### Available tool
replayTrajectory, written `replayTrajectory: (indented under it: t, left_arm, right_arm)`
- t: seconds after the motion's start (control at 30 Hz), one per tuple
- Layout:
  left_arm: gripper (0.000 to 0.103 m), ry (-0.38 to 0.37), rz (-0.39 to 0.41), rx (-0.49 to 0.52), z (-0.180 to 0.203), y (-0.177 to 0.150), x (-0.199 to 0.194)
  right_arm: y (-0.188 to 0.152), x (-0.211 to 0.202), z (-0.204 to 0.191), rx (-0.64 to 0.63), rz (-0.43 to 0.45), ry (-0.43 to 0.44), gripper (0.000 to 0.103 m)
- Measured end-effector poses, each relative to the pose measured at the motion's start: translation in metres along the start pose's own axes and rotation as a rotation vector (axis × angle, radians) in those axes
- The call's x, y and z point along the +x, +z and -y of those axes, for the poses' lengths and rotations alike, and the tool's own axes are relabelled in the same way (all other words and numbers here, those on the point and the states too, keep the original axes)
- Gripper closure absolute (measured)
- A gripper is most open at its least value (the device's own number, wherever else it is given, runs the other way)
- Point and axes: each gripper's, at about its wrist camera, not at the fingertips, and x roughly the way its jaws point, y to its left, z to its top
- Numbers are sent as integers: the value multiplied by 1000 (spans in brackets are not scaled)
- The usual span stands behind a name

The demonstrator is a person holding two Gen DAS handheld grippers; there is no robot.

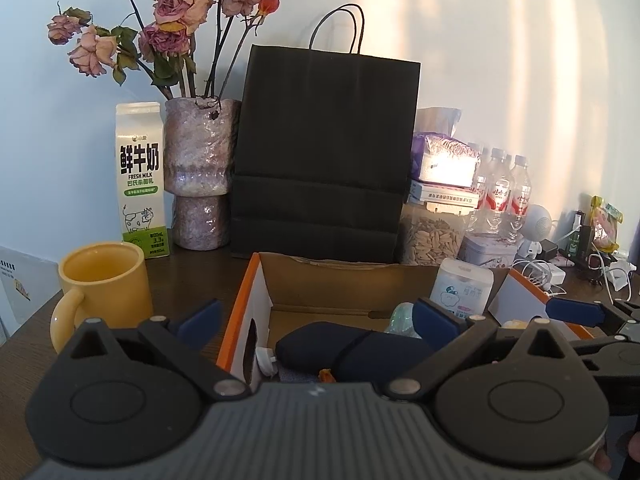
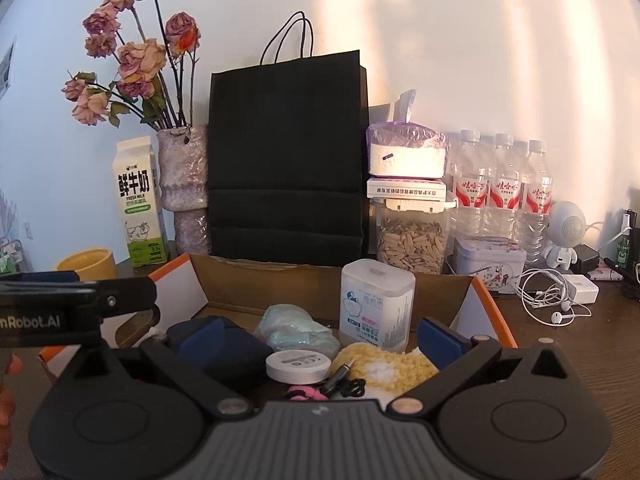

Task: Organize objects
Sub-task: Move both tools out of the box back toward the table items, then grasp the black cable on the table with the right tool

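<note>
Brown corrugated board forms the open cardboard box, trimmed with orange edges and white outer faces; it sits on the dark wooden table at 12 o'clock from both grippers. Inside lie a dark navy pouch, a crumpled pale-green bag, a white translucent canister standing upright, a flat round white tin, a yellow knitted piece and a black pen resting against the knit.

The left gripper is spread wide with nothing between its blue pads, the pouch lying below the gap. The right gripper is likewise spread wide and empty, over the tin and the knit.

Behind the box, at 12 o'clock, a matte black paper bag stands upright and blocks the wall. At 10 o'clock stand a milk carton, a rough glazed vase of dried roses and a glossy yellow mug. At 2 o'clock are a clear jar of seeds, plastic water bottles, a printed metal tin and tangled white earphones
</note>
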Motion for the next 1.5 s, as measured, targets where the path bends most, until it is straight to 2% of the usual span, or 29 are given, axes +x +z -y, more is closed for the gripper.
replayTrajectory:
  t: [0.33,0.7,0.87,1.27,1.5]
  left_arm:
    - [0,-2,51,-30,-5,-4,-29]
    - [0,-7,9,-18,-14,-38,-69]
    - [0,0,-26,-24,-17,-57,-84]
    - [0,24,-43,-9,-20,-78,-111]
    - [0,22,-70,-1,-20,-90,-119]
  right_arm:
    - [-3,-23,0,-19,29,-2,0]
    - [-21,-66,7,-37,28,-3,0]
    - [-36,-84,9,-36,-9,11,0]
    - [-75,-118,0,-76,-94,28,0]
    - [-87,-130,-6,-100,-119,53,0]
